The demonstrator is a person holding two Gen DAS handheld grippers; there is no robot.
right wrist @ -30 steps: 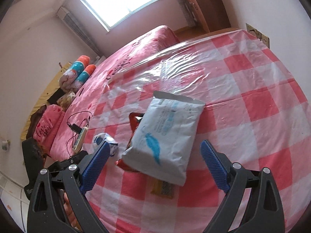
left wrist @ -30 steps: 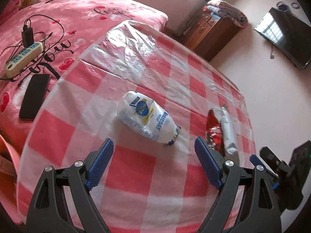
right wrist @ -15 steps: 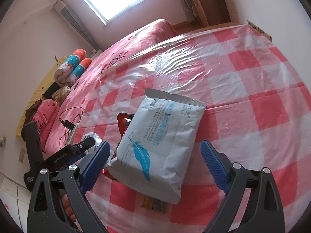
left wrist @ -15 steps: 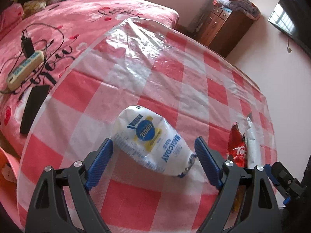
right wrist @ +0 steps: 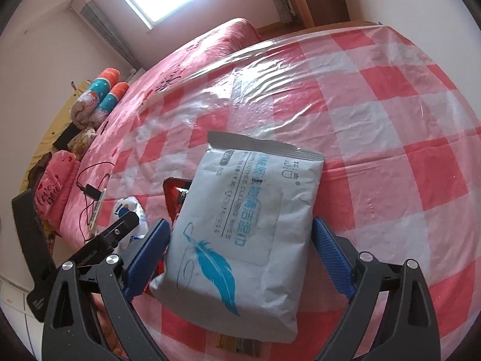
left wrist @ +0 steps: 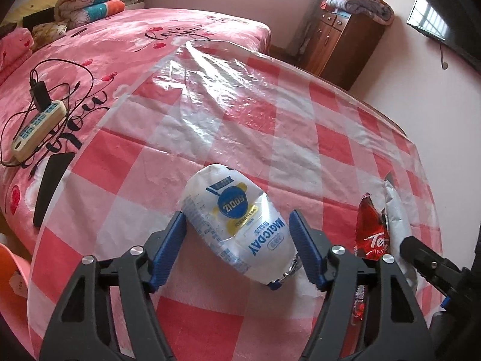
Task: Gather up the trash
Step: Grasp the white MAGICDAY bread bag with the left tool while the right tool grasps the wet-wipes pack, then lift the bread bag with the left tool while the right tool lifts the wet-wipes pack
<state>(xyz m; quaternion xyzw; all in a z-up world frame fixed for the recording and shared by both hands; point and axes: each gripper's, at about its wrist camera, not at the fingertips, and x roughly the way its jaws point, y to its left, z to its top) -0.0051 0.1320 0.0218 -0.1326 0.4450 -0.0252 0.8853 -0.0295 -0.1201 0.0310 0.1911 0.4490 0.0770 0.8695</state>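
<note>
A white Magicday wrapper [left wrist: 237,225] lies on the red-checked table [left wrist: 270,126]. My left gripper [left wrist: 239,248] is open with its blue fingers on either side of the wrapper, close to it. A grey-white wipes pack with a blue feather [right wrist: 243,228] lies in the right wrist view. My right gripper [right wrist: 240,255] is open and straddles the pack. A red snack wrapper [left wrist: 369,228] lies partly under the pack [left wrist: 396,210]; it also shows in the right wrist view [right wrist: 177,192]. A brown flat wrapper [right wrist: 240,344] peeks out below the pack.
A pink bed [left wrist: 120,45] lies left of the table with a power strip [left wrist: 39,129], cables and a black phone [left wrist: 51,183]. A wooden cabinet [left wrist: 345,42] with folded blankets and a wall TV [left wrist: 445,21] stand beyond the table.
Both grippers moved forward and down. The white wrapper now sits between the left fingers and the wipes pack between the right fingers. The left jaws have narrowed.
</note>
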